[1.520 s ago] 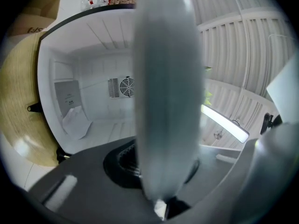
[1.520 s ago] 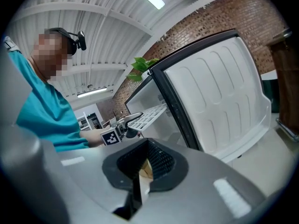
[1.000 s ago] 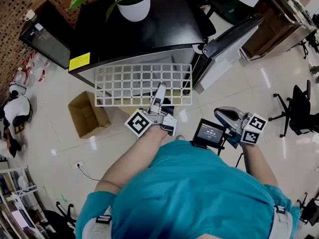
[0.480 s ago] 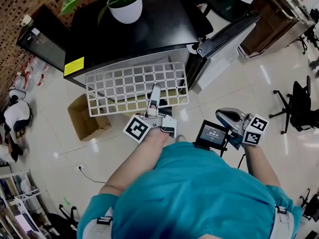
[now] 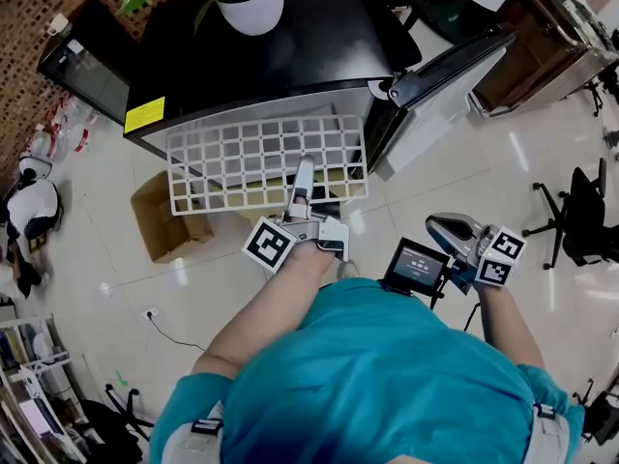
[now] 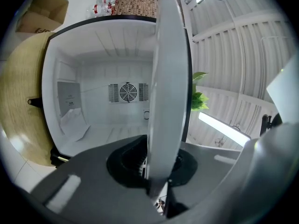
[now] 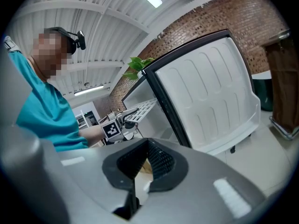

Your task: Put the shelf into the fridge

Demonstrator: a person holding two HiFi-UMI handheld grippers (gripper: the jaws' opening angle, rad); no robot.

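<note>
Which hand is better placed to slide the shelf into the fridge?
Left. The left tool is shut on the shelf's near edge, aimed straight into the open fridge. The right tool is shut, empty, and off to the side below the door.

White matt plastic shelf [image 5: 261, 162]; glossy black fridge [image 5: 290, 56] top; glossy tiled floor [image 5: 116, 259].

One white grid shelf [image 5: 261, 162], one open fridge [image 5: 290, 61], one potted plant [image 5: 250, 6], one cardboard box [image 5: 160, 228], one black office chair [image 5: 583, 216], one person [image 5: 387, 375], and two grippers: the left gripper [image 5: 304, 166] and the right gripper [image 5: 434, 225].
</note>
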